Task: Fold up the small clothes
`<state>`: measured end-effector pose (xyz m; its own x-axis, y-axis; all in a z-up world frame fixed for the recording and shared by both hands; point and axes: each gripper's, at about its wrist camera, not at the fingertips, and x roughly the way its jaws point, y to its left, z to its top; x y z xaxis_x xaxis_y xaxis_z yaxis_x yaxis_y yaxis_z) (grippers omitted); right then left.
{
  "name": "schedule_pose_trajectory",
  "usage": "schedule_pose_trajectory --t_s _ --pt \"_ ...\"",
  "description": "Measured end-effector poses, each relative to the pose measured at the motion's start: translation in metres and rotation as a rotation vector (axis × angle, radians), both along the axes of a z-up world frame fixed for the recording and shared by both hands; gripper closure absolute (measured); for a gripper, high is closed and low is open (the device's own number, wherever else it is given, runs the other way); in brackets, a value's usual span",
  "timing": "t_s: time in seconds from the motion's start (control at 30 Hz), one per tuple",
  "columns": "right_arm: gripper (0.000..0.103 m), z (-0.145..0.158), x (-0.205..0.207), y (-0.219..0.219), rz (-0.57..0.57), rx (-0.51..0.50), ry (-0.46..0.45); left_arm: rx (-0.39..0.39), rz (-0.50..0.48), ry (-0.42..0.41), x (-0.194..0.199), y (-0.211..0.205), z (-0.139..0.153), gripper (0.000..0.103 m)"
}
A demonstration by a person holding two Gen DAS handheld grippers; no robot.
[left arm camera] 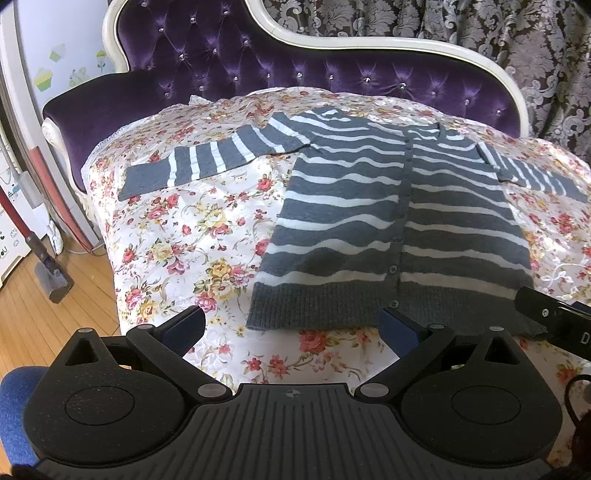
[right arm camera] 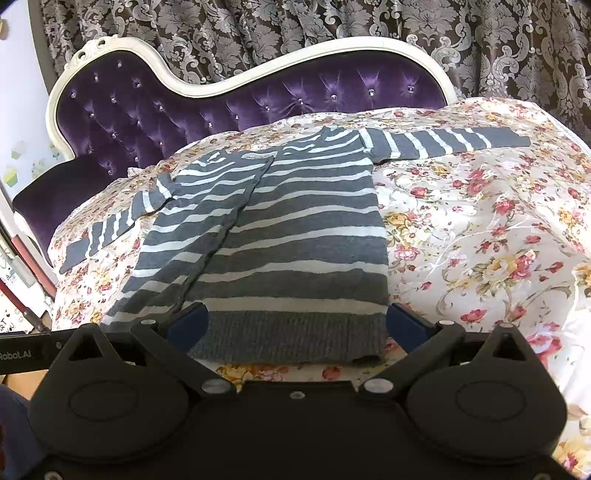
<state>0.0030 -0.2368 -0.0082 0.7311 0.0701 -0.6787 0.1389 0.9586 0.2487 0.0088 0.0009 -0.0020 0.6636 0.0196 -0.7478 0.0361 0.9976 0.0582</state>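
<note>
Cardigan [left arm camera: 399, 221], one grey-and-white striped knit, lies face up and buttoned on a floral bedspread [left arm camera: 184, 229] covering a purple tufted couch [left arm camera: 221, 55], with patterned curtains [right arm camera: 332, 33] hanging behind. Its body is spread flat and its two sleeves [left arm camera: 207, 158] reach out to either side, a layout that appears meant to make the folds easy to start; no fold shows yet. Two grippers hover near the ribbed hem [right arm camera: 288, 336] at the near edge of the bedspread, likely poised to take the bottom corners. In its own camera's view the left gripper [left arm camera: 291, 325] stands spread wide and empty, just short of the hem's left part. The right gripper [right arm camera: 295, 325] is likewise spread wide, its fingers flanking the hem's right part without pinching it. One row of small buttons [left arm camera: 402, 206] runs down the front; their number is too fine to count.
</note>
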Motion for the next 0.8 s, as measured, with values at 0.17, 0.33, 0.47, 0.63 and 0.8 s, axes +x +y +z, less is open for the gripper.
schedule_pose_trajectory --t_s 0.17,0.33,0.47,0.63,0.8 --pt "0.001 -0.002 0.001 -0.001 -0.002 0.010 0.015 -0.002 -0.002 0.007 0.001 0.000 -0.002 0.002" --pt "0.001 -0.004 0.001 -0.001 -0.003 0.016 0.024 -0.006 -0.001 0.013 0.002 -0.001 -0.005 0.002" --pt "0.001 -0.005 0.003 -0.001 -0.002 0.017 0.032 -0.011 -0.003 0.017 0.003 -0.001 -0.006 0.002" --pt "0.001 -0.006 0.005 0.000 0.002 0.016 0.038 -0.017 -0.006 0.025 0.007 -0.001 -0.009 0.002" --pt "0.001 -0.009 0.011 0.000 0.006 0.015 0.050 -0.029 -0.007 0.038 0.013 0.000 -0.012 0.002"
